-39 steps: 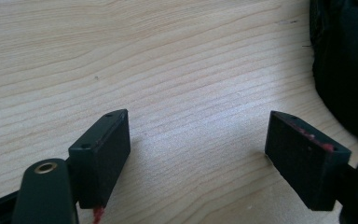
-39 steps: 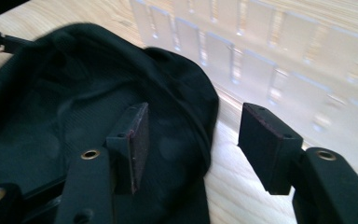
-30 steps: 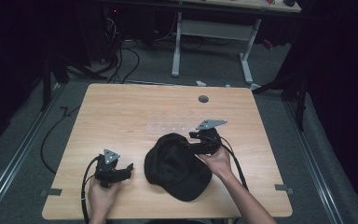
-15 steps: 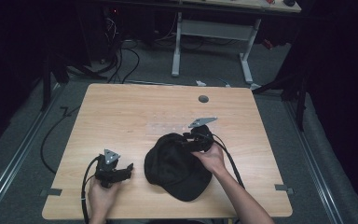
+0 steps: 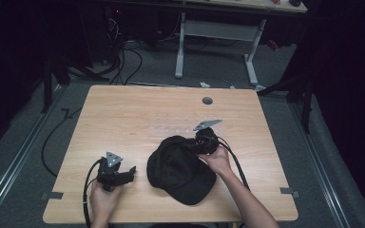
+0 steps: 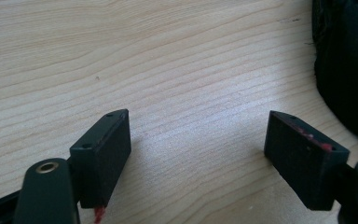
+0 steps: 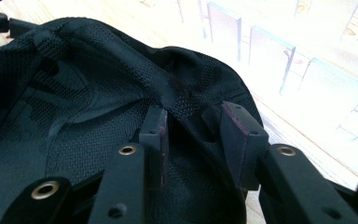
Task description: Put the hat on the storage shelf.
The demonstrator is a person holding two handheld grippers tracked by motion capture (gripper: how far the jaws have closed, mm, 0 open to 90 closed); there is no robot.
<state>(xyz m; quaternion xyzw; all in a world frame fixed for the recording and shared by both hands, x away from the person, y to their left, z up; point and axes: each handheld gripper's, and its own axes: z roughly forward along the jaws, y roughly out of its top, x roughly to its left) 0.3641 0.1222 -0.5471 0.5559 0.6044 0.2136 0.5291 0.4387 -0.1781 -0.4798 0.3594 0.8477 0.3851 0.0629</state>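
Two grippers low on table, far half bare. Cap lies near front edge, center. Left gripper spread wide over wood beside cap. Right gripper half-parted, jaws straddling cap's back fabric, not pinched.

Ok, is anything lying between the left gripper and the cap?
No. In the high view only bare table separates the left gripper from the black cap; the left gripper view shows plain wood there too.

We see a black mesh cap lying crumpled just right of our left hand-held gripper. Its raised back edge sits between the parted jaws of our right hand-held gripper, its brim toward us.
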